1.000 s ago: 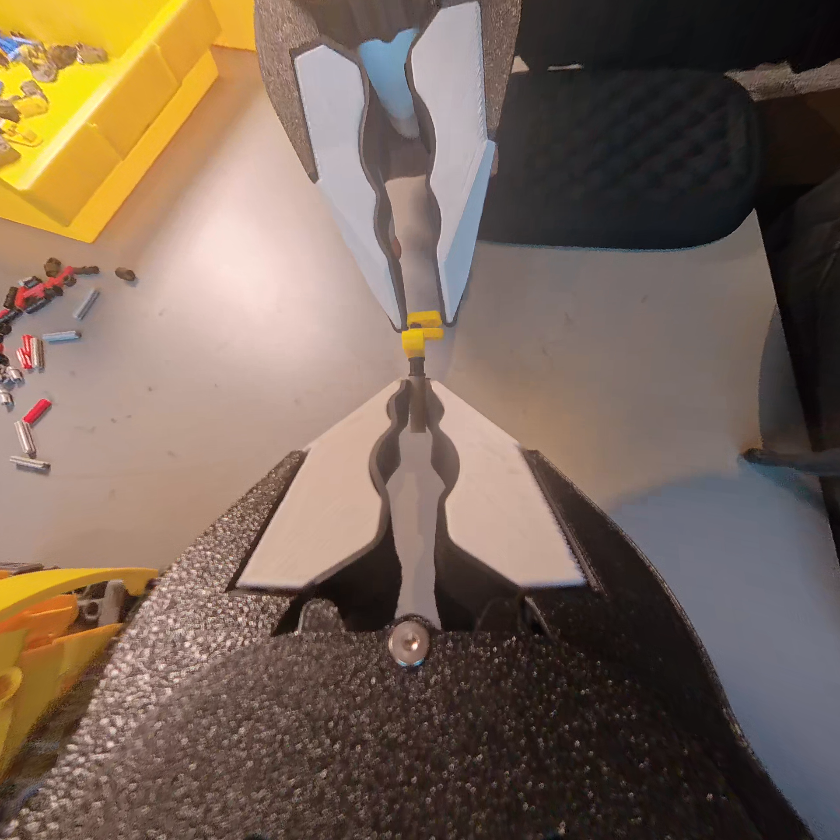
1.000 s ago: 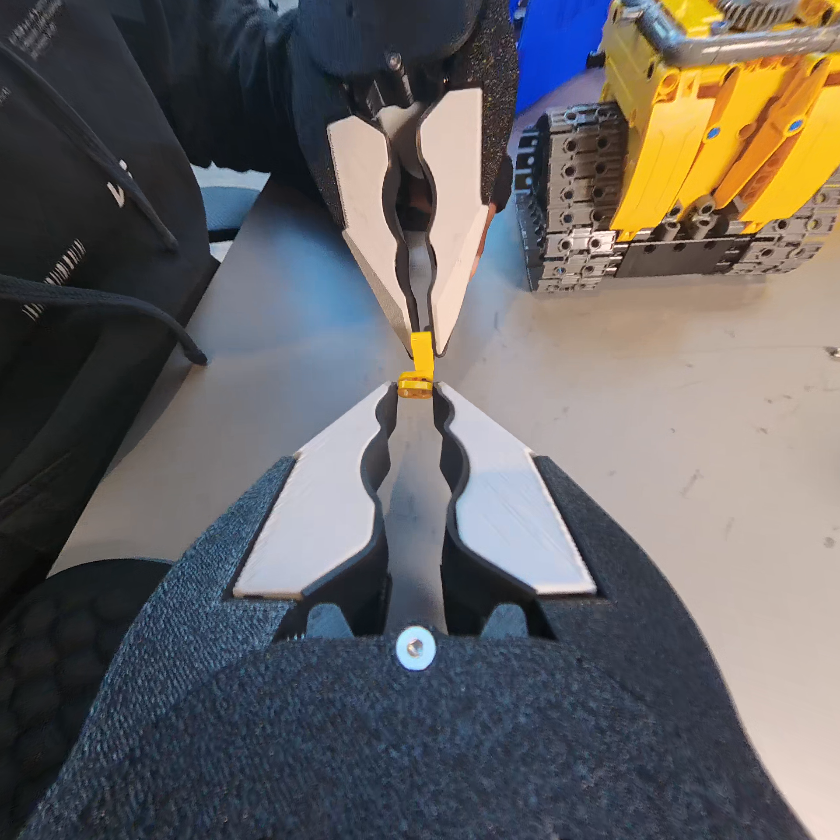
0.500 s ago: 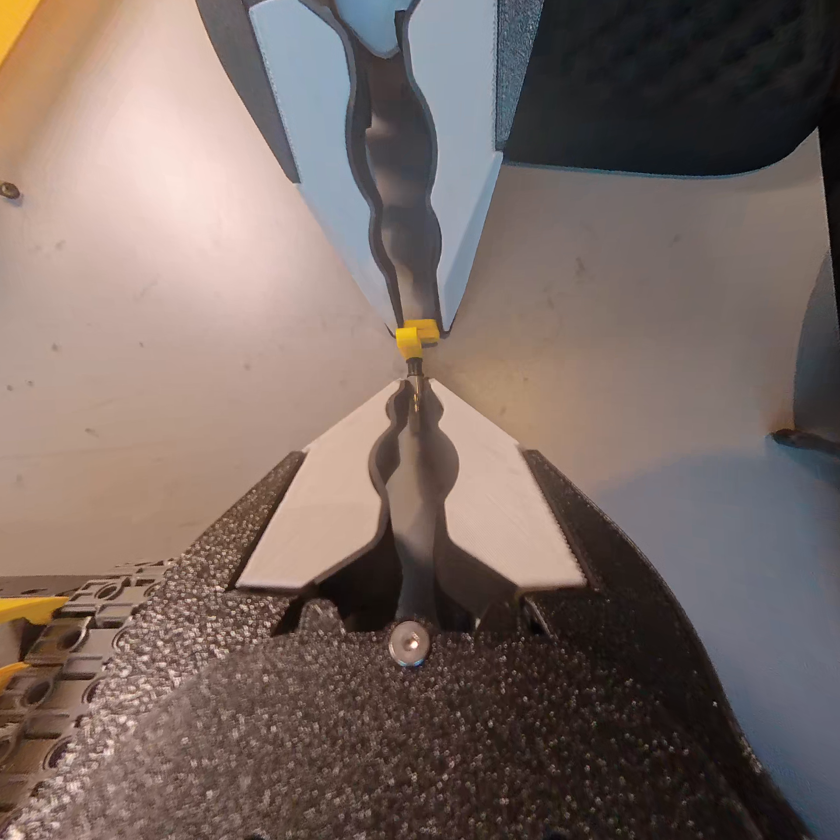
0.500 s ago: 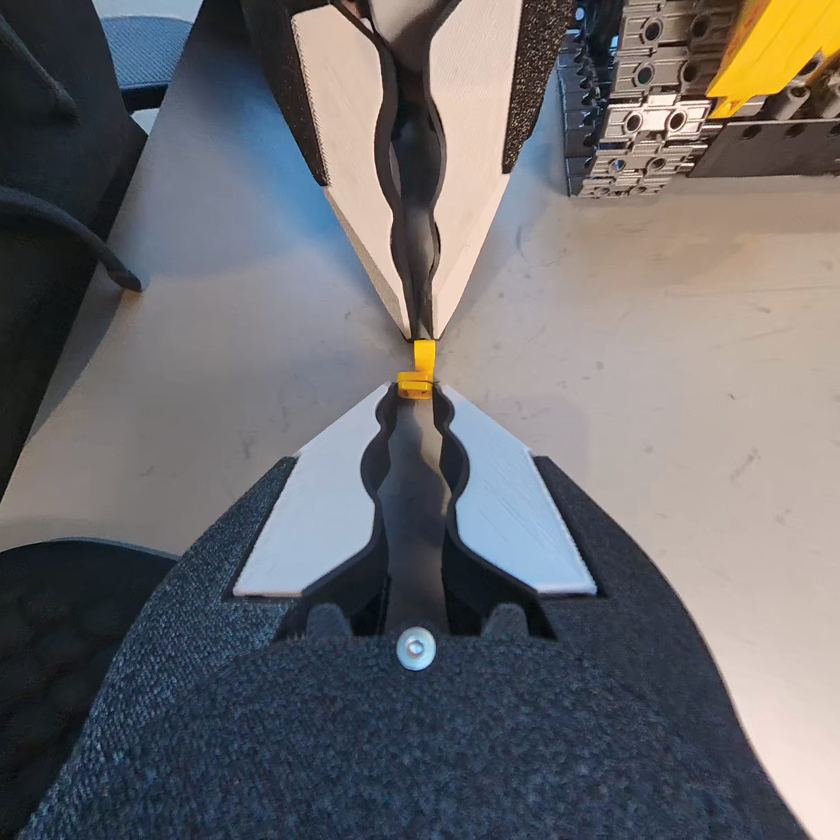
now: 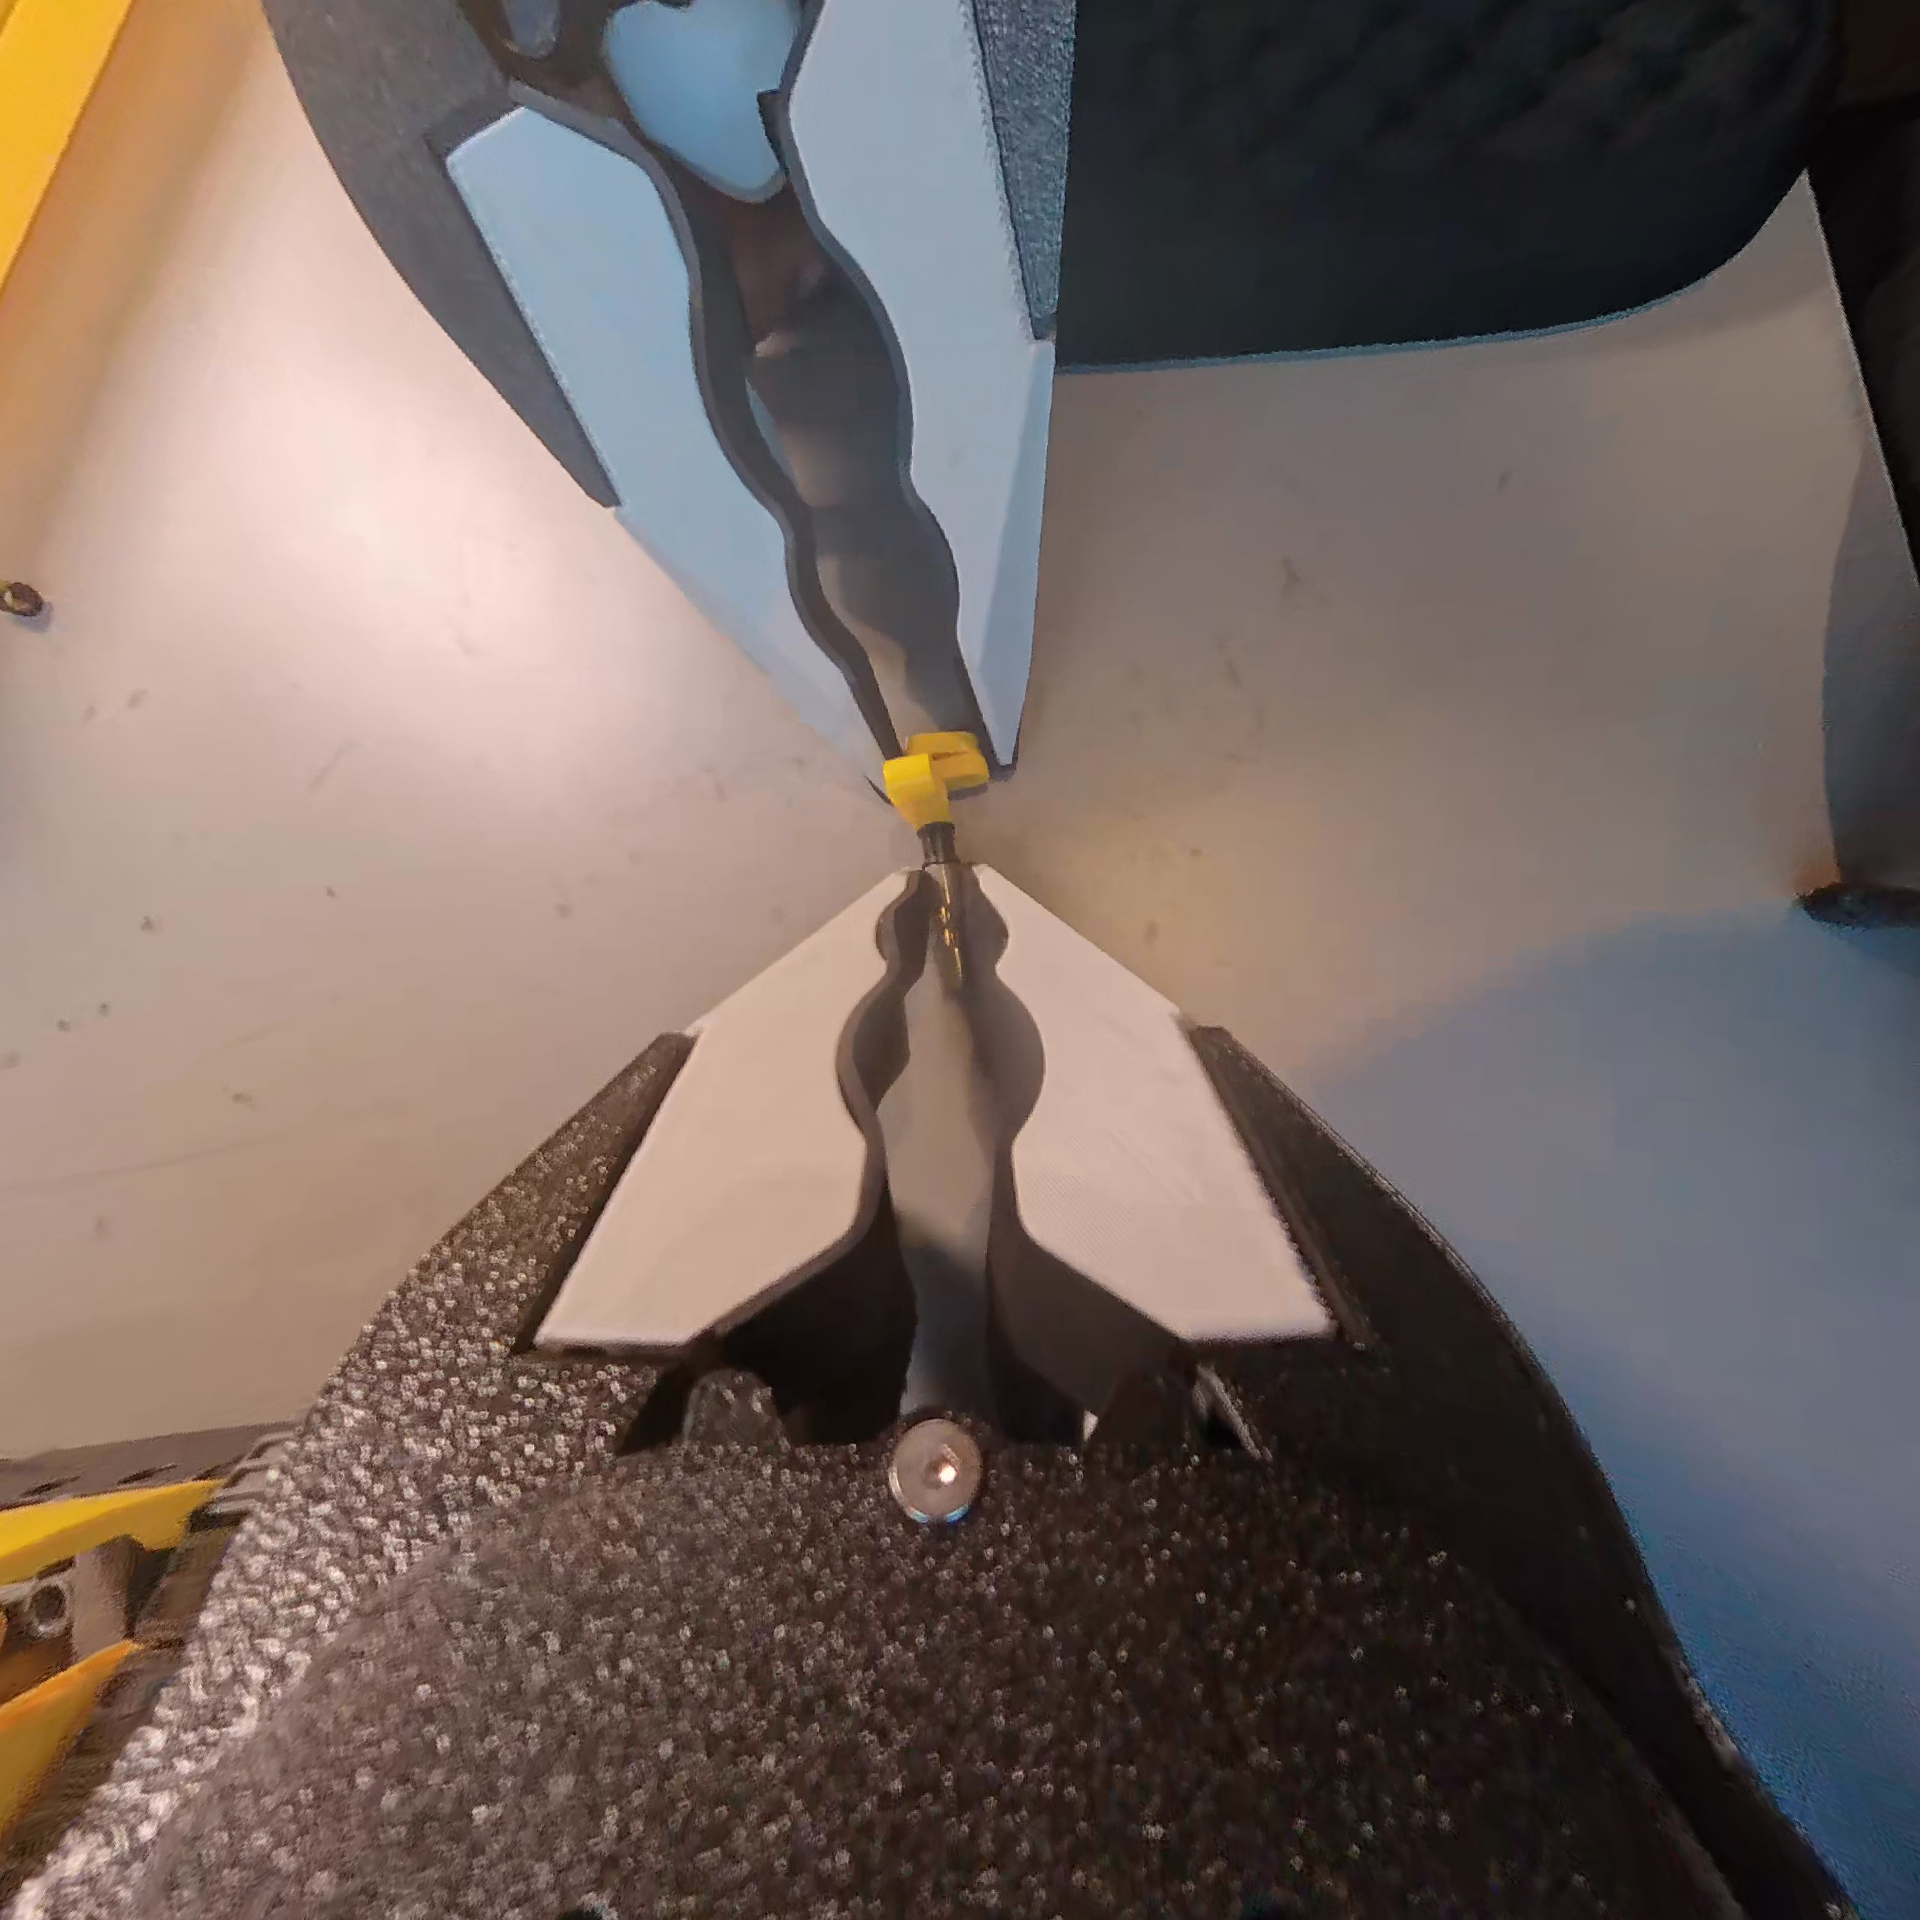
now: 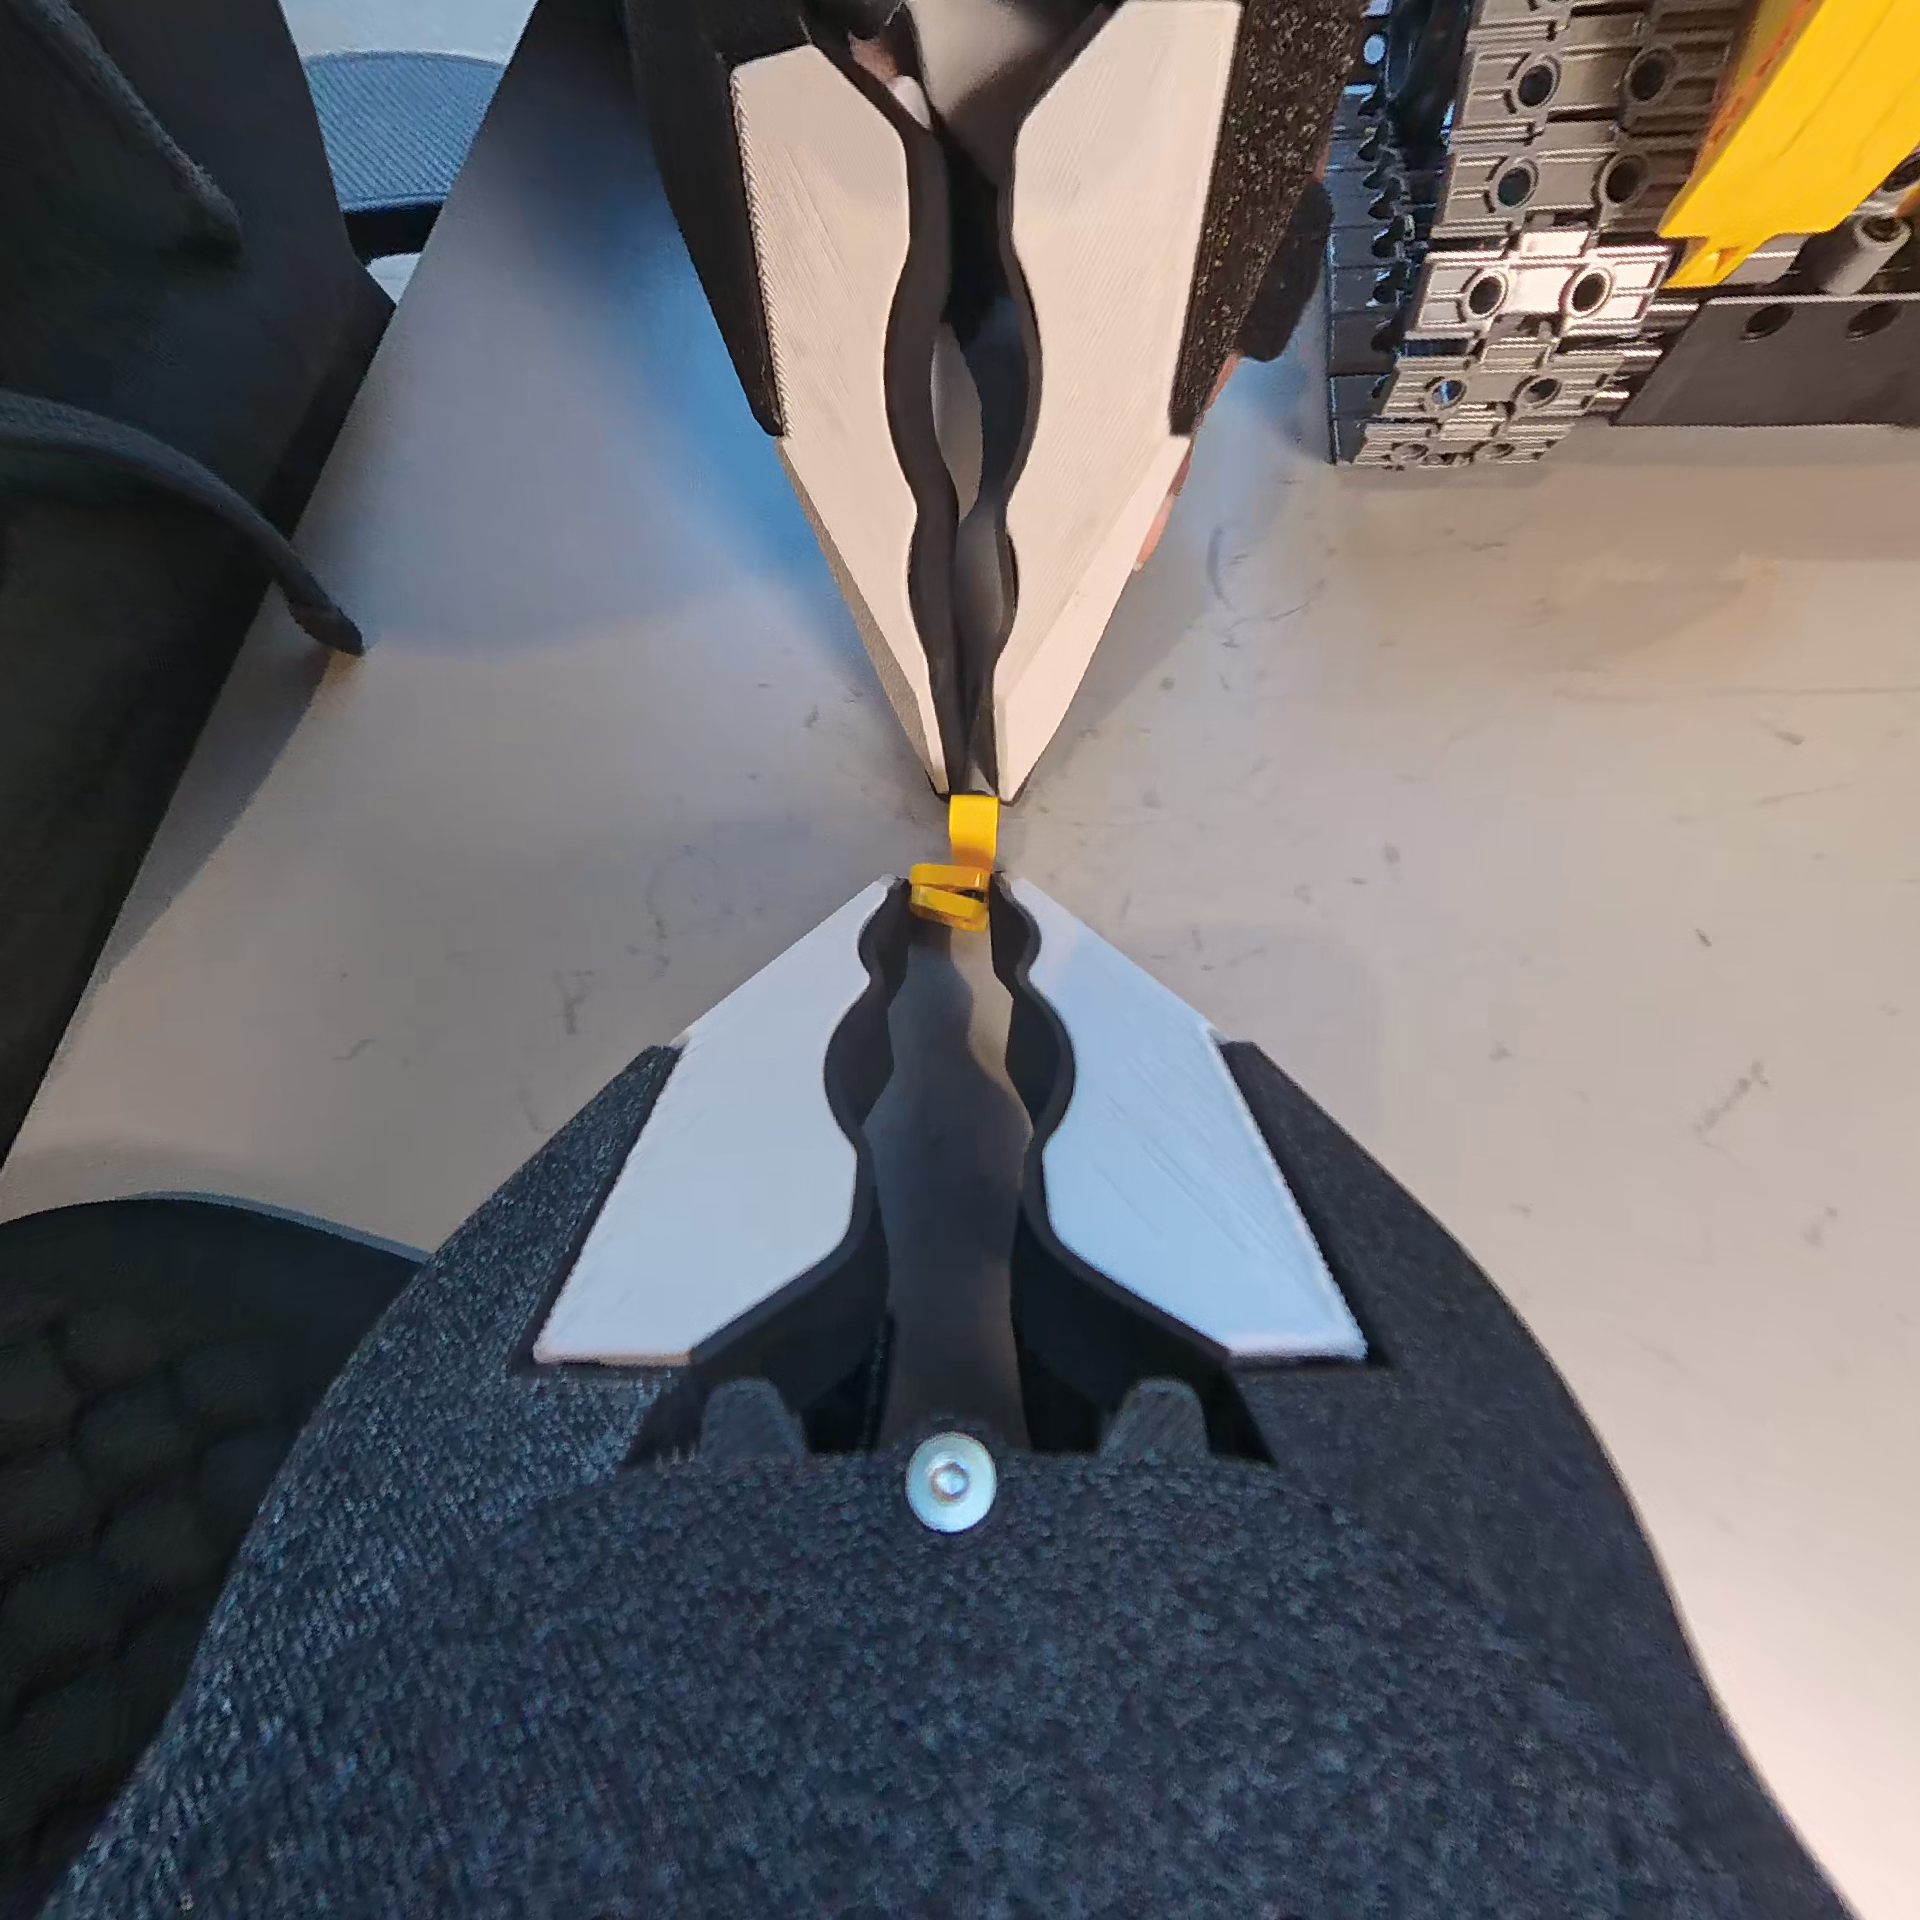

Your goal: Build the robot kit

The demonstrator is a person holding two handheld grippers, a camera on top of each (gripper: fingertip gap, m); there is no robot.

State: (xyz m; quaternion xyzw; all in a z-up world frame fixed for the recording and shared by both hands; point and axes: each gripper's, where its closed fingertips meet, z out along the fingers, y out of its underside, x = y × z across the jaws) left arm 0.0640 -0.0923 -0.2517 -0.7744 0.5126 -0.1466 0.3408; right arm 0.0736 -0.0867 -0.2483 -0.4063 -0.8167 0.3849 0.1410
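Observation:
My left gripper is shut on a short black pin whose far end sits in a small yellow connector piece. My right gripper comes in from the top of the left wrist view, tip to tip with the left, and is shut on that yellow piece. In the right wrist view my right gripper pinches the yellow piece, and the left gripper comes down from above onto its upright arm. Both hover just above the pale table.
A yellow and grey brick-built tracked vehicle stands at the far right, and it also shows at the lower left of the left wrist view. A black textured cushion and dark clothing with a drawstring border the table. A yellow tray edge shows at far left. My two grippers' fingertips are within a few centimetres of each other.
Both grippers, still joined tip to tip, have moved closer to the table and nearer the tracked vehicle. The loose small pieces and most of the yellow tray have left the left view. Both grips are unchanged.

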